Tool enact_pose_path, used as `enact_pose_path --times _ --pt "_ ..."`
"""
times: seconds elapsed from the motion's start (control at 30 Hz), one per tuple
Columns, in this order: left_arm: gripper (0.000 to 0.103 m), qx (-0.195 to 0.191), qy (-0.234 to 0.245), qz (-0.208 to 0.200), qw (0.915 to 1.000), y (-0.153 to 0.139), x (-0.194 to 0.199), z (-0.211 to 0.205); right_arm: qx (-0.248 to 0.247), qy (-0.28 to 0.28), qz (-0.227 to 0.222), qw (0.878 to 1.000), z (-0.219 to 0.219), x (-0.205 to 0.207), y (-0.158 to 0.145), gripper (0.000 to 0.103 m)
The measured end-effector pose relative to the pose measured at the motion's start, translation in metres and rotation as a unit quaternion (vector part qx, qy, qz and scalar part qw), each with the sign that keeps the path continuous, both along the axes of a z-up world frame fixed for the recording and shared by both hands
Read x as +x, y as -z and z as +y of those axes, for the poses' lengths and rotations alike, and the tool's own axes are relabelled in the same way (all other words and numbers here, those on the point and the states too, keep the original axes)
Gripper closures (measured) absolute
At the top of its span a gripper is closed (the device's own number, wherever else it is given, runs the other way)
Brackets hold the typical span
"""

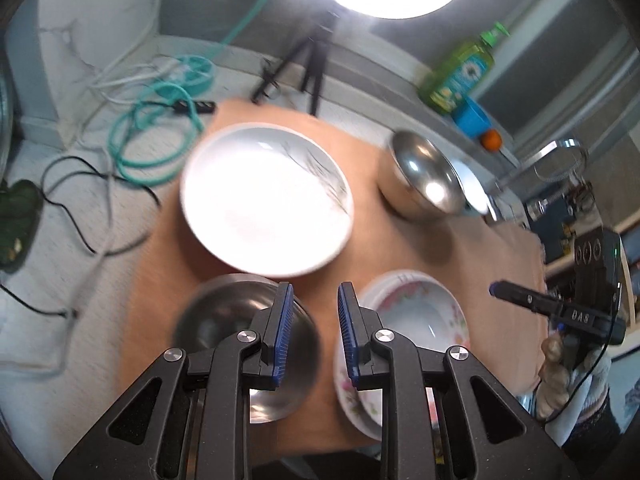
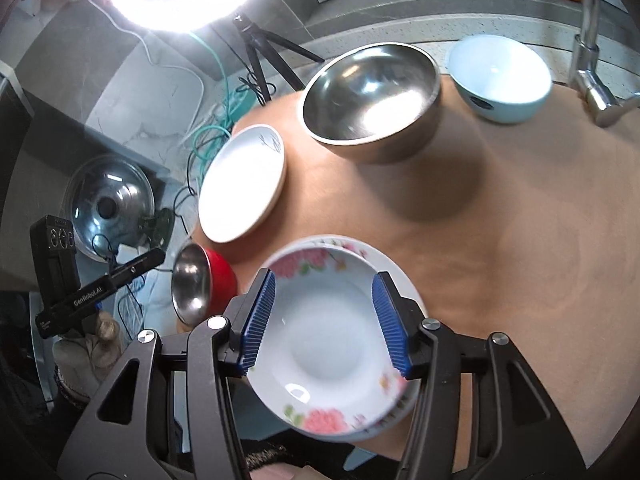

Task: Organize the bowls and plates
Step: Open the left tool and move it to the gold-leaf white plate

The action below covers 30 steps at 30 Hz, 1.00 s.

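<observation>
- Small steel bowl with red outside (image 2: 200, 288), lower left of the right wrist view: light, rigid, slick; take by the rim.
- Flowered white ceramic plates (image 2: 332, 356), stacked lower centre on the tan mat (image 2: 520, 220): glazed, breakable; grip the rim.
- Left gripper (image 1: 316, 336): narrow, empty.
- Right gripper (image 2: 324, 324): half open above the stack, no pad contact evident.

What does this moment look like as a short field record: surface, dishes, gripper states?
surface: tan cloth over the counter
floral plates: stacked, nearest the right gripper
white plate: left of the stack, twig motif
steel bowls: large one at the back; smaller one with red outside at the cloth's left edge
pale blue bowl: near the faucet
left gripper: jaws narrowly apart, nothing between them
right gripper: open, above the floral plates, pads off the rim
</observation>
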<state>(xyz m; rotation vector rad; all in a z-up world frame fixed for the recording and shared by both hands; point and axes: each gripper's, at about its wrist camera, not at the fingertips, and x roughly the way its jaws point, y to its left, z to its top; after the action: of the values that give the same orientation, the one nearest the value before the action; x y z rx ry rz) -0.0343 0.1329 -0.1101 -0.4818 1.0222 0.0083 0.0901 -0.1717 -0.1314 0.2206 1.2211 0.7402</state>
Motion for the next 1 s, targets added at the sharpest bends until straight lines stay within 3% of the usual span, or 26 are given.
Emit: enact_pose_path --times 0.27,0.53,0.67,1.0 --pt "0.082 -0.007 -0.025 0.003 0.9997 0.01 0.024 0.052 -0.016 -0.003 -0.004 1.0 0.04 0.009 0.009 0.05" --pt "0.082 -0.009 -0.033 0.028 0.999 0.04 0.058 0.09 -0.034 0.007 0.001 0.999 0.079 0.03 0.026 0.05" --pt "0.082 0.008 -0.034 0.04 0.9986 0.053 0.072 0.1 -0.048 0.012 0.004 0.999 0.095 0.041 0.035 0.05" --pt "0.082 0.006 -0.022 0.065 0.9976 0.071 0.096 0.113 -0.08 0.005 0.001 0.997 0.13 0.061 0.051 0.053"
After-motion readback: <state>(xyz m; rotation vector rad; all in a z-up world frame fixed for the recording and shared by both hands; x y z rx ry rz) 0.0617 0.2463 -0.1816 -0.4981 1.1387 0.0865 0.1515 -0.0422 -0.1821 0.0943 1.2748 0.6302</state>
